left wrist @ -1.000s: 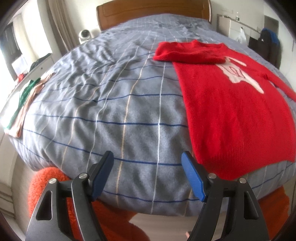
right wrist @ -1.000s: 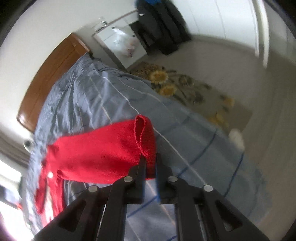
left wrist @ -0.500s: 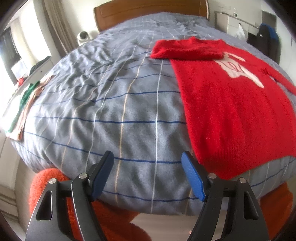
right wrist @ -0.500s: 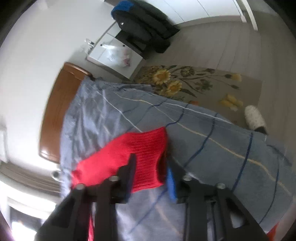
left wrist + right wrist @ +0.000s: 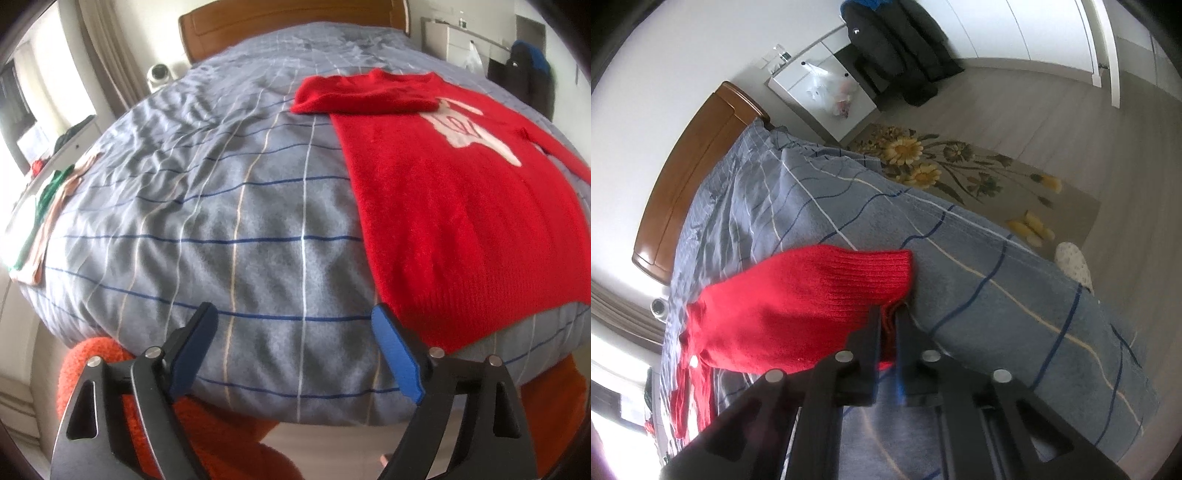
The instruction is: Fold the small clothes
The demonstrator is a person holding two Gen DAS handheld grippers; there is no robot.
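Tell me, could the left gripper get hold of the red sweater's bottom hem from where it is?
Probably yes. The left gripper is open and empty, and the red sweater has its hem lying flat on the bedspread just right of its jaws, with nothing between.

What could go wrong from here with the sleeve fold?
1. The right tongs pinch only the edge of the sleeve cuff; it may slip out mid-fold.
2. The left tongs hang open off the bed, so nothing pins the sweater; pulling the sleeve may drag the body askew.
3. The hem overhangs the bed's edge and could slide off.
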